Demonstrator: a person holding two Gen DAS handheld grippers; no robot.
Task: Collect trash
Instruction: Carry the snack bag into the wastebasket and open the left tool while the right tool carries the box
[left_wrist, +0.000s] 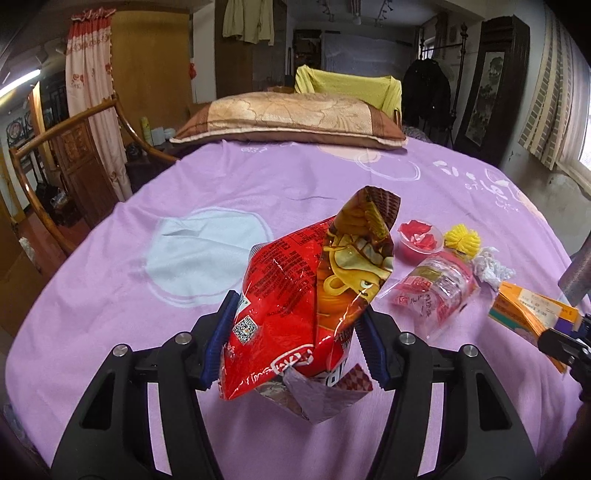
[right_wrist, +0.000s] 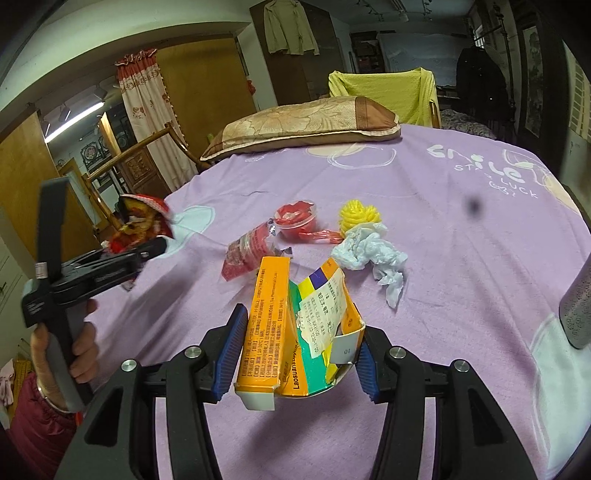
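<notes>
Pillow on purple bedsheet; yellow-draped chair behind.

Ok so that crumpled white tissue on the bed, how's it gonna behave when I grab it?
The crumpled tissue looks soft and very light, so it will probably squash flat between the pads. Its loose twisted tail may dangle or tear. Lying on the bedsheet, it is unlikely to roll.

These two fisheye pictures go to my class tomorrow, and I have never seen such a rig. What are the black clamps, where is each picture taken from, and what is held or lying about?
No robot: a person holds a two-finger clamp in each hand, each carrying a camera that looks along its fingers. The left camera shows the left gripper closed on a red snack bag. The right camera shows the right gripper closed on a torn orange medicine box, with the person's left hand gripping the other tool. On the purple bedsheet lie a red cup, a clear wrapper, a yellow pom-pom and a crumpled tissue.
</notes>
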